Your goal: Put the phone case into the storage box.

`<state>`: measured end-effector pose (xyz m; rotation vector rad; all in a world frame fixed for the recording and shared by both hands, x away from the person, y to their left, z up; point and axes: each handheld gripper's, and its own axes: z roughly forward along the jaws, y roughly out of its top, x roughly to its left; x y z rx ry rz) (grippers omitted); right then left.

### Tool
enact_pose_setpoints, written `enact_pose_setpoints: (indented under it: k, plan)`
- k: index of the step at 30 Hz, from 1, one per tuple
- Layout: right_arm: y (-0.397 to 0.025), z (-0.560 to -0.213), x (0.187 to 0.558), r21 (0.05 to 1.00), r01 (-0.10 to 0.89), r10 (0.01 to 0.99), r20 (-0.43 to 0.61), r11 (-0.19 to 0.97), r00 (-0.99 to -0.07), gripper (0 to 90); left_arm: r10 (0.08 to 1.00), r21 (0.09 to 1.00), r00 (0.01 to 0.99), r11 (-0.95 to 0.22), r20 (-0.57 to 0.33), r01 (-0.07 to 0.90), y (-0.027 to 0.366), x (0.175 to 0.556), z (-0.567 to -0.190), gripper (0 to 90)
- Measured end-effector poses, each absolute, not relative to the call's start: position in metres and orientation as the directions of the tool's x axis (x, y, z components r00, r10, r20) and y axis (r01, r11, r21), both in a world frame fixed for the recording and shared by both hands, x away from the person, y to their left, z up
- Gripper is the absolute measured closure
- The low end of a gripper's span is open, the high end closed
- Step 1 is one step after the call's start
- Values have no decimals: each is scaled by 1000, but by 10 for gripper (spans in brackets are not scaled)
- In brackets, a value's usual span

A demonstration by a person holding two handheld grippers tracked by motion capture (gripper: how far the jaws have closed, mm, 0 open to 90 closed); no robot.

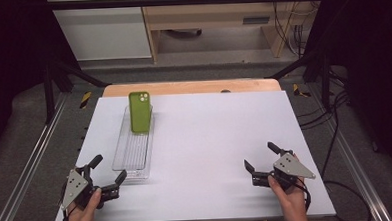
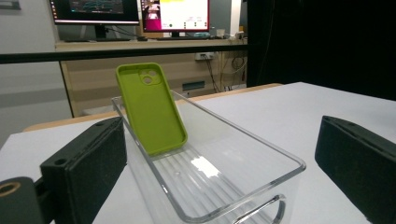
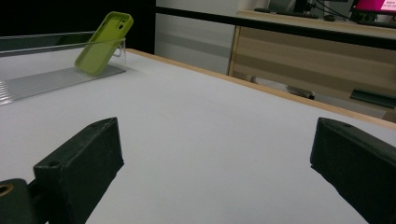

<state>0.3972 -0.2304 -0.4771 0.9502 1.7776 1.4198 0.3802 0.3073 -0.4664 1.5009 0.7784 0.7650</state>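
Note:
A green phone case [image 1: 140, 112] leans tilted against the far end wall inside a clear plastic tray [image 1: 128, 166] on the left half of the white table. In the left gripper view the phone case [image 2: 150, 109] rises from the tray [image 2: 261, 144] straight ahead of the jaws. My left gripper [image 1: 108, 170] is open at the tray's near left corner, holding nothing. At the table's right front, my right gripper [image 1: 259, 157] is open and empty, well apart from the tray. The right gripper view has the phone case [image 3: 102, 44] and tray [image 3: 42, 80] far off at upper left.
The white table surface [image 1: 220, 134] has a wooden strip [image 1: 193, 87] along its far edge. Metal rails [image 1: 31, 157] run along both sides. Wooden furniture [image 1: 215, 19] and cables [image 1: 334, 104] lie beyond and to the right of the table.

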Motion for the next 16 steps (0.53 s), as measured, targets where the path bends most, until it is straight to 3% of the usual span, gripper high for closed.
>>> enact_pose_setpoints:
  k: [16]
  plan:
    - [-230,-482,400,975,163,869,-52,150,-492,27,841,996,540,-78,38,51,299,390,-468,15]
